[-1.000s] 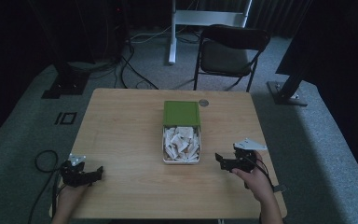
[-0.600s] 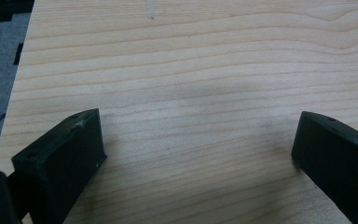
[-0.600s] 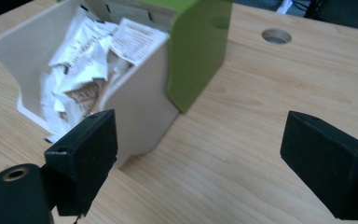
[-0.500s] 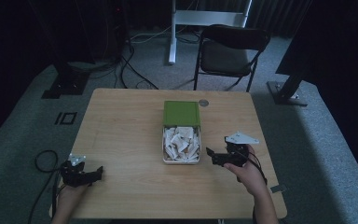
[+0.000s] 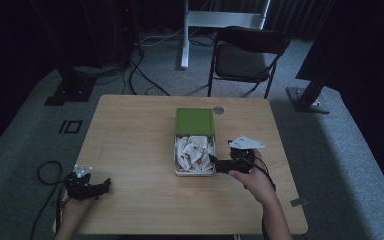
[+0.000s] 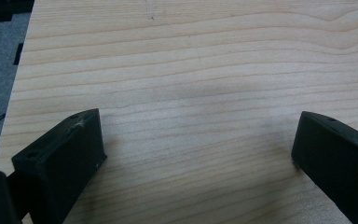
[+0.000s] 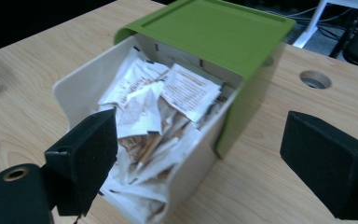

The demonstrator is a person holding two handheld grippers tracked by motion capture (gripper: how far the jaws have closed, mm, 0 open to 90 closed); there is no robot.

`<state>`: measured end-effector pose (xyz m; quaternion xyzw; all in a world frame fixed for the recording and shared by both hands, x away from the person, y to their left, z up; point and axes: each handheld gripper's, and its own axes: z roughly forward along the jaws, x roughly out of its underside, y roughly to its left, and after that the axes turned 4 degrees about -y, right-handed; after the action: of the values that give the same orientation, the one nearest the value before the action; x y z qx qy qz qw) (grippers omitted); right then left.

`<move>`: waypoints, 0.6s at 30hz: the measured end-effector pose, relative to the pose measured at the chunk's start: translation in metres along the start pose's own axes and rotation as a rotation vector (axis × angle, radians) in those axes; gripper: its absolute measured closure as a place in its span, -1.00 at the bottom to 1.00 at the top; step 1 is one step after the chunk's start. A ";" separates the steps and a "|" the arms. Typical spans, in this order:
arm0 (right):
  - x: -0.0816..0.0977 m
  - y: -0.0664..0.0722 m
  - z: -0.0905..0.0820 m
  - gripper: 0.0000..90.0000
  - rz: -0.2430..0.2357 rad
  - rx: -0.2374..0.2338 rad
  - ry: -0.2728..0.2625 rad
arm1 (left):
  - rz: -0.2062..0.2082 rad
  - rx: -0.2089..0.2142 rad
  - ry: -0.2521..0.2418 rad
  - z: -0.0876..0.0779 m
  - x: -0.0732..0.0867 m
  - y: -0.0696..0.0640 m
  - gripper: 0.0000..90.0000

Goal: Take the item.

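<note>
At the near left table (image 5: 130, 140) edge, the left gripper (image 5: 101, 187) rests with jaws spread, grasping nothing. Mid-table sits the white box (image 5: 194, 172) of sachets (image 7: 186, 91), its green lid (image 5: 194, 121) slid far. Just right, the right gripper (image 5: 214, 162) gapes at the box's near right corner.

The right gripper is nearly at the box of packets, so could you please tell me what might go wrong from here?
1. The right gripper, jaws open, comes in at the near corner of the white box; a jaw could catch the wall and push the box along the table.
2. The packets lie loosely piled, so the jaws might take several, or drag some out.
3. The green lid covers the far half, limiting access.
</note>
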<state>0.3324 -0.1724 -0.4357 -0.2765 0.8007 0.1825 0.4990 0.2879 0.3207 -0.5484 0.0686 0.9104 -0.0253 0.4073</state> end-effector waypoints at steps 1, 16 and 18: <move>-0.001 0.001 0.001 -0.67 -0.003 -0.002 0.000 | 0.000 0.000 0.000 0.000 0.000 0.000 -0.93; -0.011 0.023 0.024 -0.66 -0.042 -0.059 0.010 | -0.001 0.000 0.000 0.000 0.000 0.000 -0.93; -0.012 0.026 0.028 -0.66 -0.043 -0.066 0.014 | -0.001 0.000 0.000 0.000 0.000 0.000 -0.93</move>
<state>0.3401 -0.1336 -0.4366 -0.3113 0.7917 0.1960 0.4878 0.2879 0.3207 -0.5484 0.0682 0.9103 -0.0254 0.4075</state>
